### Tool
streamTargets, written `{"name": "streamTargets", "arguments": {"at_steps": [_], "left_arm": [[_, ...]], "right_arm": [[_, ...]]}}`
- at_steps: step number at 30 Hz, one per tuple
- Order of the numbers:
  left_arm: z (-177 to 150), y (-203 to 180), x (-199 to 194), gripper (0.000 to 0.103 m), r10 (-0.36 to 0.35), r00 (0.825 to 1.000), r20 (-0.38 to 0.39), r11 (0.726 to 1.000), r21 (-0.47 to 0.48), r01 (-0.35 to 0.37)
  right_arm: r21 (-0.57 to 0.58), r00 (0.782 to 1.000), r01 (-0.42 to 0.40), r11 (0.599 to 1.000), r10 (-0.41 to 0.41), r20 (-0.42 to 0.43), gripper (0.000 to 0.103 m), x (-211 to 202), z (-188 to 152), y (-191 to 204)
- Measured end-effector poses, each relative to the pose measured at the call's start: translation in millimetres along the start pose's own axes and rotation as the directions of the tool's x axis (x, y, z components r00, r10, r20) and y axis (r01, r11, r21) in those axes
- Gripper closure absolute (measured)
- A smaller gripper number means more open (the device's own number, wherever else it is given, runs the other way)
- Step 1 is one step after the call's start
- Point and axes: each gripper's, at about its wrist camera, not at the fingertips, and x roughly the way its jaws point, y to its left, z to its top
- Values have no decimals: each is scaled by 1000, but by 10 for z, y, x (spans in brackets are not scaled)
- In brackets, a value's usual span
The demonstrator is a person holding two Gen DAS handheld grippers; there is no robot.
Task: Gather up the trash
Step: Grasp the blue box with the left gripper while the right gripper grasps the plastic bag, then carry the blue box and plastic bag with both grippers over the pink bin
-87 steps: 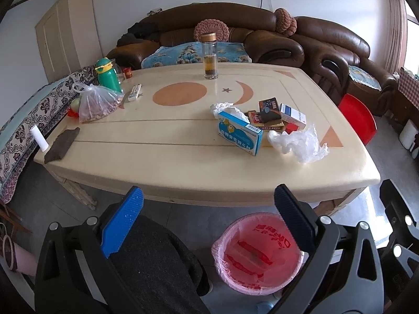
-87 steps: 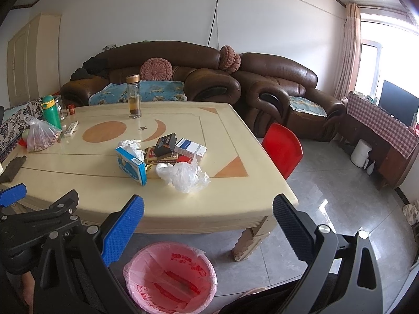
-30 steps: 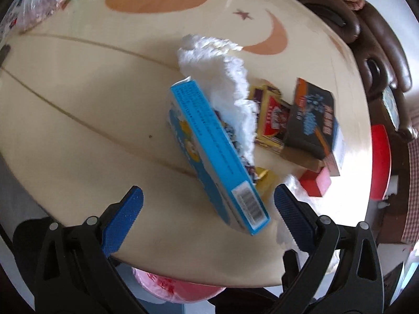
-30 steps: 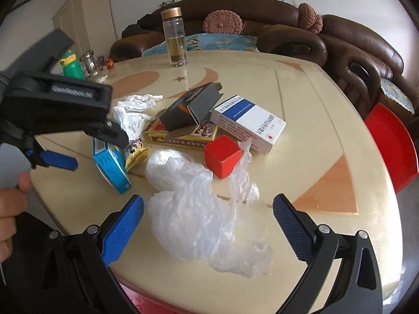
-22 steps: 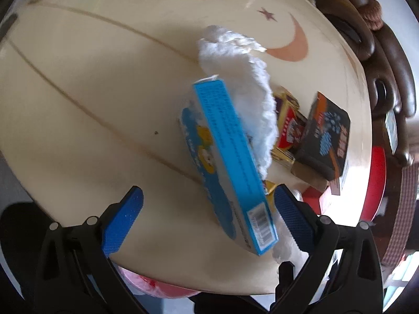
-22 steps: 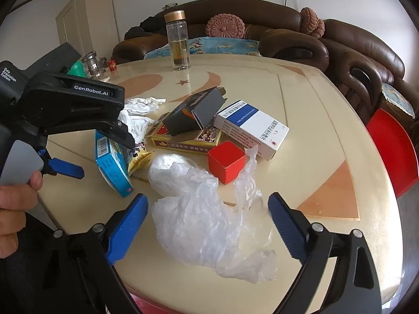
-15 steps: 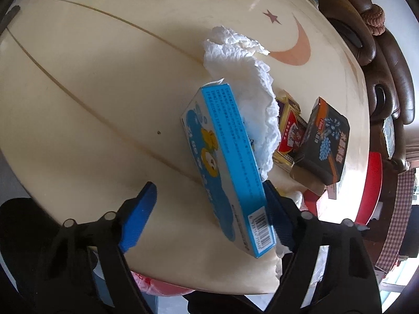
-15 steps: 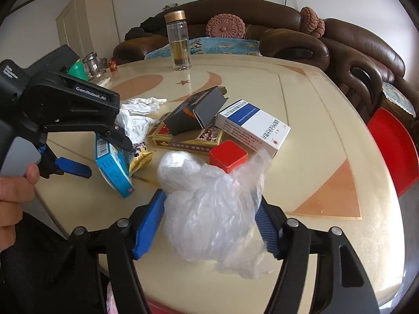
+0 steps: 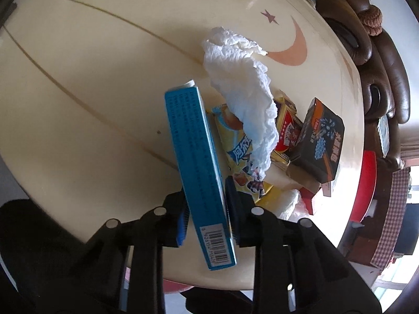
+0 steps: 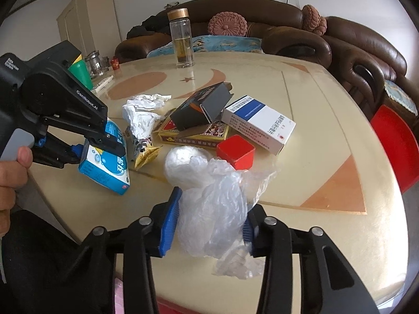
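Left gripper (image 9: 205,209), bottom centre of left view, jaws clamped across narrow faces of blue carton (image 9: 196,162), near barcode end. Carton looks light, stiff, likely crushable. Right gripper (image 10: 209,223), bottom centre of right view, jaws pinching clear plastic bag (image 10: 212,204), which is soft, slippery, crumpled, on near part of table (image 10: 327,136). White tissue (image 10: 142,113) centre left, unheld.
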Motion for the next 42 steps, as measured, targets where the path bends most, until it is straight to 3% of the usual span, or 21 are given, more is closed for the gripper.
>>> {"name": "streamTargets", "arguments": {"at_steps": [8,11,14,24,28,34,38,42], "left_arm": [[-39,31,-43,77,4,1000,30,997,82,-7],[-81,60,-60,78,6,999,40,991,131,-12],[-106,70,-72,79,5,999,38,986,169,-11],[-213,55,-115,80,-18,995,98,963,269,-9],[-246,56,-141,80,-19,993,120,951,309,-19],[-361,115,-296,80,1,977,215,919,386,-86],[-392,110,-369,81,-16,969,247,906,413,-91],[-513,62,-537,81,-35,950,309,880,460,-118]], "right_arm": [[30,1000,23,999,-23,7,64,-15,-25,12],[17,998,62,998,-62,2,68,-15,-17,35],[18,999,44,999,-44,-9,72,-6,-14,51],[-15,999,44,999,-43,32,80,-147,-25,154],[-45,994,80,996,-76,81,80,-290,0,235],[-70,975,155,985,-141,169,80,-494,54,316],[-56,975,160,986,-149,165,80,-506,96,297],[-30,977,161,986,-155,146,80,-516,137,257]]}}
